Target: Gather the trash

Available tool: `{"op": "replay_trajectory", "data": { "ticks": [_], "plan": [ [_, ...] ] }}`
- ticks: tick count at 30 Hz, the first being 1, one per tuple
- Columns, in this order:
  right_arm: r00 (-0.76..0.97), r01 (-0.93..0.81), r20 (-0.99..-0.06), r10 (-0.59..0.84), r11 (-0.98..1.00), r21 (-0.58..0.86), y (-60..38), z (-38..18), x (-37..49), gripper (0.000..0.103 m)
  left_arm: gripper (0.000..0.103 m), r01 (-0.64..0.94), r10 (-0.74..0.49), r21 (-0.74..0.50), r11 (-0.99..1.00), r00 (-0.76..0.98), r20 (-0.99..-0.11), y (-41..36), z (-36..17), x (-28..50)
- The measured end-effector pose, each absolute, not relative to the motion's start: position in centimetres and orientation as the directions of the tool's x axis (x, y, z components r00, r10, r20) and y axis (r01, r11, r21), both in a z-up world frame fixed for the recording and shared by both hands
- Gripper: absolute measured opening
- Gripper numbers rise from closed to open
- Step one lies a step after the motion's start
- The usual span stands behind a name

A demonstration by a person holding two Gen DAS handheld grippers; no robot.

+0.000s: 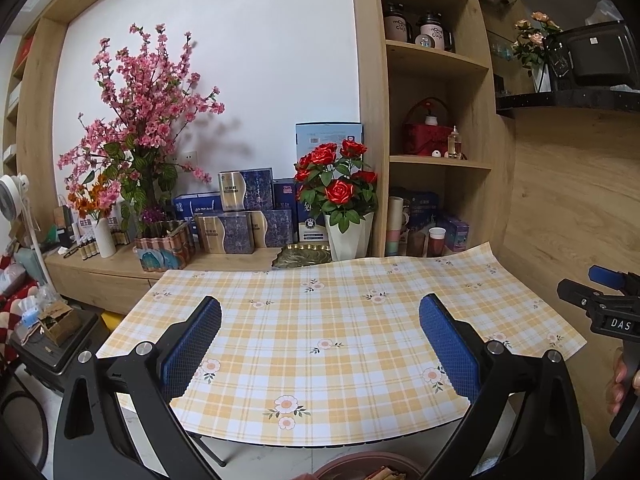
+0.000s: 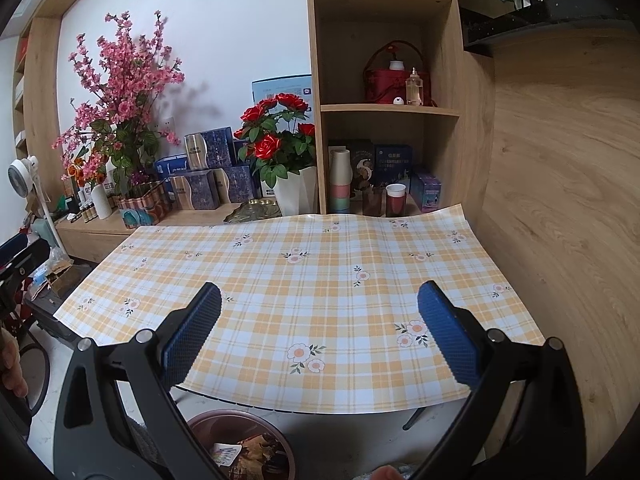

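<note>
A table with a yellow plaid floral cloth (image 1: 320,340) (image 2: 320,280) fills the middle of both views. My left gripper (image 1: 320,344) hangs over its near edge, open, with nothing between its blue pads. My right gripper (image 2: 320,332) is likewise open and empty above the near edge. Below the table front stands a dark red bin (image 2: 244,444) holding paper and wrapper scraps (image 2: 256,456); its rim (image 1: 360,466) shows at the bottom of the left wrist view. The right gripper body (image 1: 604,308) shows at the right edge of the left wrist view.
Behind the table a wooden sideboard carries a red rose pot (image 1: 344,200) (image 2: 280,152), pink blossom arrangement (image 1: 140,120), blue boxes (image 1: 236,216) and a green tray (image 1: 304,256). Shelves (image 2: 384,108) hold cups and a red basket. A wood panel wall (image 2: 560,200) stands right; clutter (image 1: 48,320) lies left.
</note>
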State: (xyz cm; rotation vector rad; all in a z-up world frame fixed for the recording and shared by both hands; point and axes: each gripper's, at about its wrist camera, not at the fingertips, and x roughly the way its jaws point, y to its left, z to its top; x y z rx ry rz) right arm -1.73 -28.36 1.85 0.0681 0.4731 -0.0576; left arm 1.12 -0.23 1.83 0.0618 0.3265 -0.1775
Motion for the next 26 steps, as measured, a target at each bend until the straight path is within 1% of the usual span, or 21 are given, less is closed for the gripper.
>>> {"op": "replay_trajectory", "data": {
  "ticks": [12,20,26],
  "plan": [
    [0.890,0.073,-0.455,-0.040,0.996,0.055,-28.7,2.0,-1.7,0.097,0.097,0.186,-0.170,0.018,0.982,0.929,-0.330,0.0,2.1,1.2],
    [0.884,0.079,-0.466,-0.039,0.995,0.066,-29.0,1.5,-1.8,0.097,0.097,0.182,-0.155,0.050,0.982,0.928,-0.339,-0.4,1.6,1.4],
    [0.881,0.098,-0.467,-0.073,0.995,0.030,-28.9,1.4,-2.3,0.097,0.097,0.164,-0.126,0.091,0.982,0.937,-0.327,-1.0,1.1,1.1]
  ]
}}
